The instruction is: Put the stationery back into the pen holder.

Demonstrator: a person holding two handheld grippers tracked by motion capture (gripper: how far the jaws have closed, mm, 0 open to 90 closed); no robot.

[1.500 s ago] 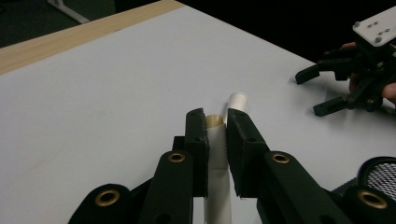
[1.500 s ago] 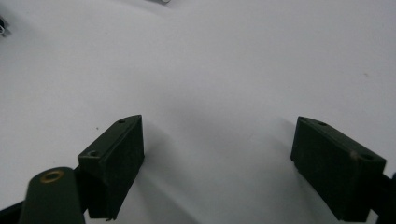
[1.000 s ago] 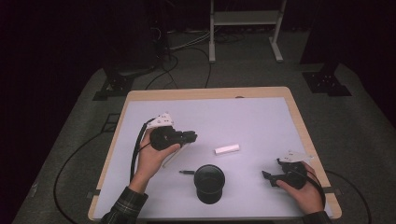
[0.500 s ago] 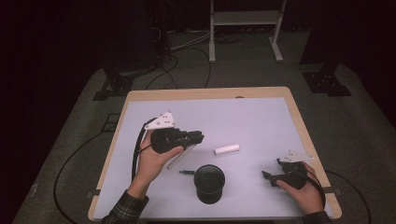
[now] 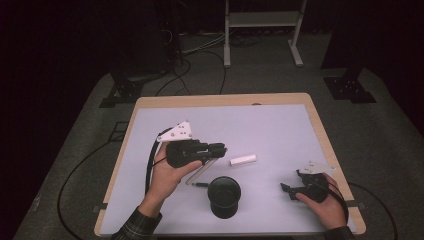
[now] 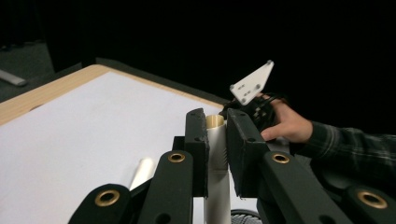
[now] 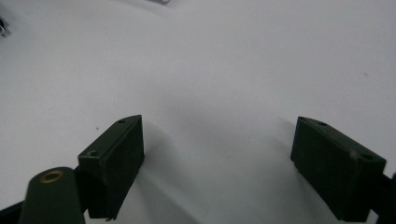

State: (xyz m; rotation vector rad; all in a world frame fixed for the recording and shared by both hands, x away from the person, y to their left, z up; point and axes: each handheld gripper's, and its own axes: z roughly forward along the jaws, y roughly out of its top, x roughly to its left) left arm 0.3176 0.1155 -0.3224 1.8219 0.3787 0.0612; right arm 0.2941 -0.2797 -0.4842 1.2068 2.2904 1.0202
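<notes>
My left gripper [image 5: 221, 149] is shut on a thin white tube [image 5: 202, 170] that slants down and left from its jaws toward the mat. In the left gripper view the tube [image 6: 216, 154] stands between the pads with a brass-coloured end on top, held by that gripper [image 6: 215, 135]. A short white cap [image 5: 243, 160] lies on the mat just right of the jaws and also appears as the cap [image 6: 140, 171]. A black cup [image 5: 224, 196] stands near the front edge. My right gripper [image 5: 286, 189] rests low at the front right, open over bare mat, the right gripper [image 7: 217, 163] holding nothing.
A white mat [image 5: 260, 130] covers the wooden table [image 5: 220, 100]. A small dark piece [image 5: 201, 185] lies on the mat left of the cup. Cables and a stand's legs lie on the floor behind the table.
My left hand has lifted and shifted a little right with the tube in its jaws, so the tube now slants clear above the mat. The right hand has stayed put.
</notes>
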